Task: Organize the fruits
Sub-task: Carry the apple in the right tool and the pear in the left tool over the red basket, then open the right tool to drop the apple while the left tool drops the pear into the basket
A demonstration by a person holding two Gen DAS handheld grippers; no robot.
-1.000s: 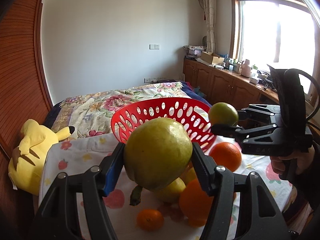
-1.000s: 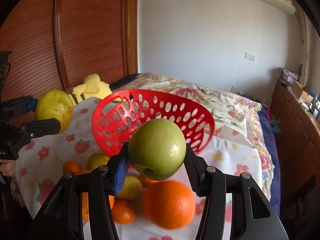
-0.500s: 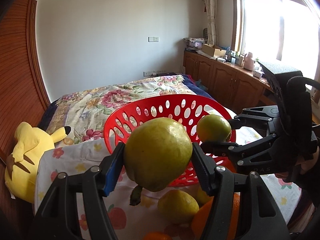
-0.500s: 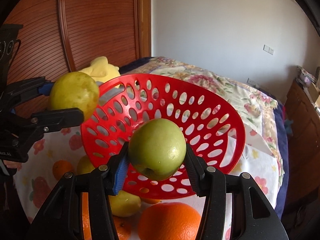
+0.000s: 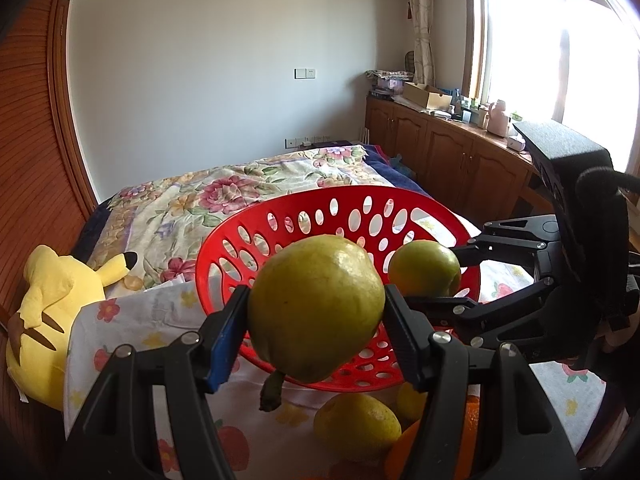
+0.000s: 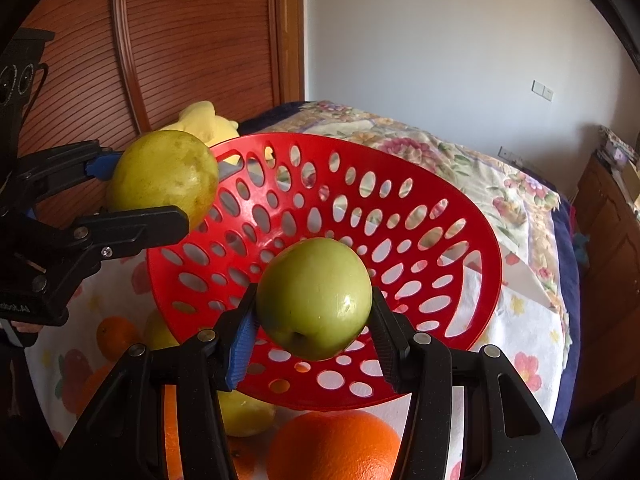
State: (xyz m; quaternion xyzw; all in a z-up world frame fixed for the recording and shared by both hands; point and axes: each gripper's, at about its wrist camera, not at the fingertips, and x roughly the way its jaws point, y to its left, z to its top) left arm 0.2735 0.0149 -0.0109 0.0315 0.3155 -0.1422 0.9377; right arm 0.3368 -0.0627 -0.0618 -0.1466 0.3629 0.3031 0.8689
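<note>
Two fruits hang over the red basket [image 6: 460,240]: the left hand-held gripper [image 5: 316,320] clamps a yellow-green pear [image 5: 316,312] by the near rim, and the right hand-held gripper [image 6: 314,320] grips a green apple [image 6: 314,298] above the bowl's middle.

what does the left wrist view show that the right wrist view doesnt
Only the left wrist view: the window, the cabinets under it, and the pear's stem.

Only the right wrist view: the big orange in front of the basket and the wooden door.

Both: the red basket, still empty, the pear clamped in the left gripper, the green apple clamped in the right gripper, the yellow plush, and loose fruit on the flowered cloth.
</note>
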